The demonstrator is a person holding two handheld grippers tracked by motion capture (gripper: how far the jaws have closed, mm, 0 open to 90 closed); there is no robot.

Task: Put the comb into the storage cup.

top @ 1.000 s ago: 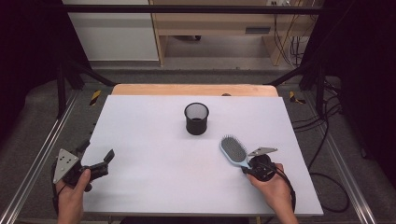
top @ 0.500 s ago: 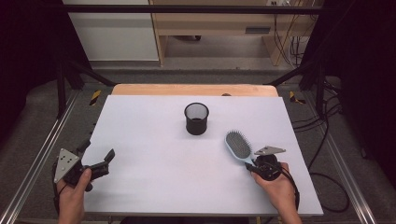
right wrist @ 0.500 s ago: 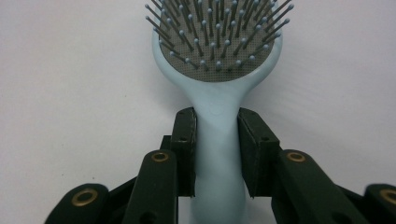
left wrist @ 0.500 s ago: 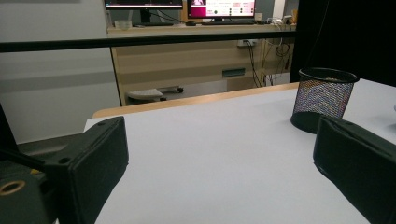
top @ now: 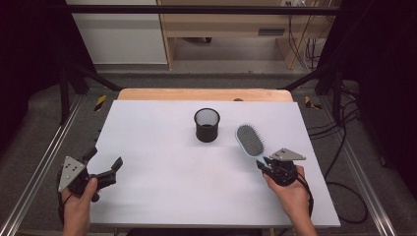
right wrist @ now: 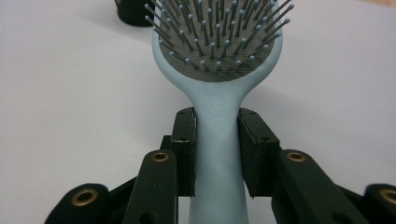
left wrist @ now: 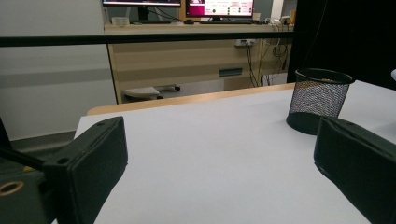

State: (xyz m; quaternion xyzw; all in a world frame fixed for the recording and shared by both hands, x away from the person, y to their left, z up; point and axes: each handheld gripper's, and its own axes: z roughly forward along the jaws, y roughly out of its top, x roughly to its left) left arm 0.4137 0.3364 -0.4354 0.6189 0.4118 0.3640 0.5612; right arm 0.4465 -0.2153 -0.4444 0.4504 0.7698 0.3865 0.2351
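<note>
We clamp the hairbrush (right wrist: pixel 217 70) handle in our right claw (right wrist: pixel 217 154) near the desk's (top: pixel 162 196) right edge; our left claw (top: pixel 101 167) gapes wide.

A big white table (top: pixel 162 196) with a wooden strip along its far edge. A black mesh cup (top: pixel 207 125) stands on it, a bit past the middle. The table's other parts are bare

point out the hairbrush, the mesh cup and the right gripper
hairbrush (top: pixel 250 139), high view, bristle pad
mesh cup (top: pixel 207 125), high view, side wall
right gripper (right wrist: pixel 217 151), right gripper view, midway between its fingertips on the handle
</note>
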